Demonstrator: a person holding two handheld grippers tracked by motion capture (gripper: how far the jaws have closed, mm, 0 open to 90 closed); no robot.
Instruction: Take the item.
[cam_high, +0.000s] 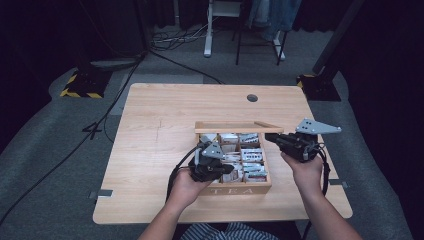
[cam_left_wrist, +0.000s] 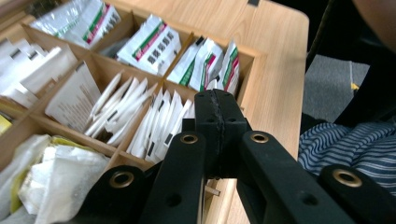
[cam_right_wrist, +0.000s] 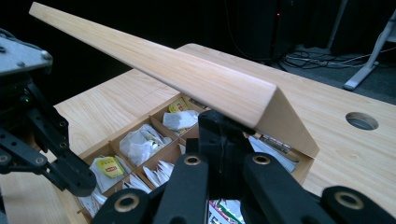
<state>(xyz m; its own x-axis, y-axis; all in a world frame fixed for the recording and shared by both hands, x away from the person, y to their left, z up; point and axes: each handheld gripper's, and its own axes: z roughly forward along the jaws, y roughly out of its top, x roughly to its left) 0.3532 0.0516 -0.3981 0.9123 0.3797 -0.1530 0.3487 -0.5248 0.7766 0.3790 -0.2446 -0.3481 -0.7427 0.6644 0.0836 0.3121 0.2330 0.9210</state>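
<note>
A wooden tea box (cam_high: 240, 190) marked TEA stands on the table, its lid (cam_high: 235, 127) raised at the back. Its compartments hold white sachets (cam_left_wrist: 154, 121), red-and-green sachets (cam_left_wrist: 152, 44) and yellow-tagged tea bags (cam_right_wrist: 108, 165). My left gripper (cam_high: 227, 168) hovers over the box's near left compartments. Its jaws (cam_left_wrist: 219, 95) are shut, and I see nothing between them. My right gripper (cam_high: 268, 136) is at the box's right side. Its shut tips (cam_right_wrist: 219, 119) sit just under the lid's (cam_right_wrist: 163, 65) near corner. Whether they touch the lid I cannot tell. The left gripper (cam_right_wrist: 42, 140) shows across the box.
The light wooden table (cam_high: 150, 135) has a round cable hole (cam_high: 252, 98) at the back right. Bare tabletop lies left of and behind the box. The person's striped clothing (cam_left_wrist: 355, 144) is at the near edge. Stands and cables are on the floor beyond.
</note>
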